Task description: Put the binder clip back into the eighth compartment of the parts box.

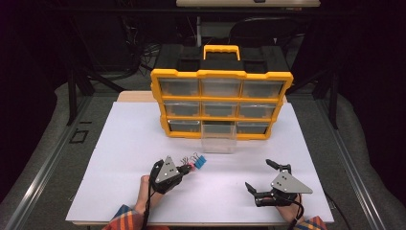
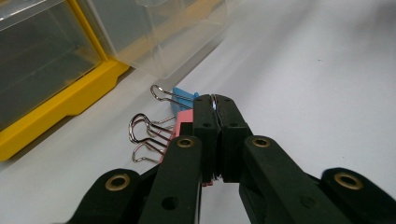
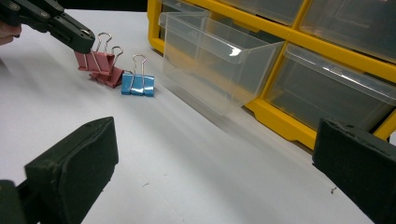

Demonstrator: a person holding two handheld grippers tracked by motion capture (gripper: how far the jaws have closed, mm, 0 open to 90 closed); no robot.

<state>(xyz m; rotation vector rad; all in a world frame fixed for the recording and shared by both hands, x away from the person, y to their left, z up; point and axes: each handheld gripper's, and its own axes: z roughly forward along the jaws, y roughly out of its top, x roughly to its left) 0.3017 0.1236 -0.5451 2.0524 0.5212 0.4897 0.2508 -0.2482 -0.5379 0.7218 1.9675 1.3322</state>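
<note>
The left gripper (image 2: 215, 100) has its jaws clamped together on the wire handle of a pink clip (image 3: 88, 60), which lies on the white table (image 1: 134, 143) just left of a blue clip (image 3: 137, 84). Beyond them a clear drawer (image 3: 210, 60) sticks out of the yellow organizer (image 1: 221, 103). At the near right, the right gripper (image 1: 259, 176) rests with jaws wide apart.

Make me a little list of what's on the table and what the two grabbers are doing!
left gripper: shut on the wire handle of a pink binder clip
right gripper: open, holding nothing
other clips: second pink clip, blue clip, all close together
organizer: yellow, upright, nine clear drawers
open drawer: bottom middle one, pulled out toward the clips
table: white
</note>
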